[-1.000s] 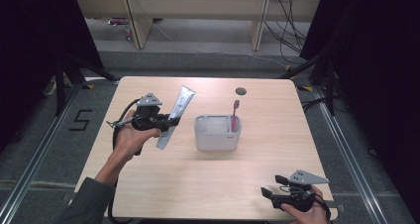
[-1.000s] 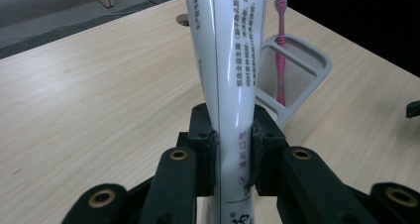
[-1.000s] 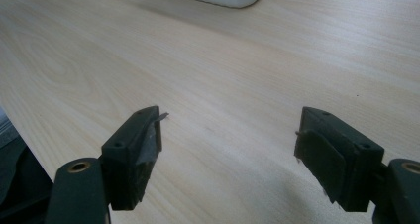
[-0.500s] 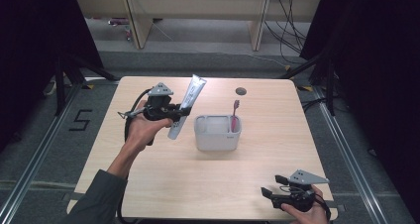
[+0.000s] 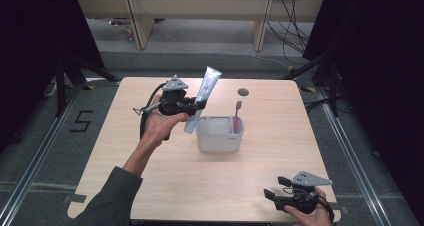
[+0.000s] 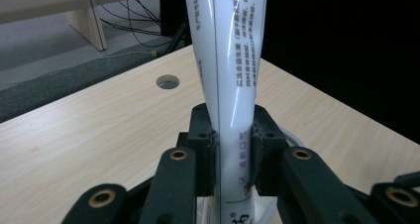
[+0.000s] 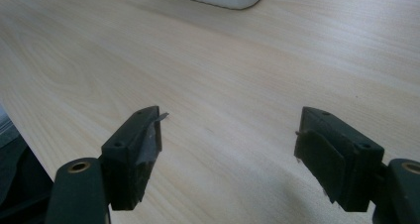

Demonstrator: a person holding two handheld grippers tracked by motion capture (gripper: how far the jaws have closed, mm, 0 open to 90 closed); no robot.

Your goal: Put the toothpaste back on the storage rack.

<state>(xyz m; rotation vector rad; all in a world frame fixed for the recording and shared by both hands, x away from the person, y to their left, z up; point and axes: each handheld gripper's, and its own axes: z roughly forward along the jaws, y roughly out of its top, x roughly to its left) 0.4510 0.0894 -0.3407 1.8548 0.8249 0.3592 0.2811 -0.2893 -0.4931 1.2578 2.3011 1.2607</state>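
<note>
The left gripper holds a toothpaste tube clamped between its jaws, lifted above the wooden table just beside the left rim of the white holder. The tube is white and glossy, flattened and widest at its crimped top end, narrowing towards the lower end, and it stands nearly upright with a slight lean. In the left gripper view the tube shows a dark seam line down its length and small printed text, some of it pink near the pads. A red toothbrush stands inside the holder. The right gripper rests near the table's front right edge, its jaws spread wide with nothing between them.
</note>
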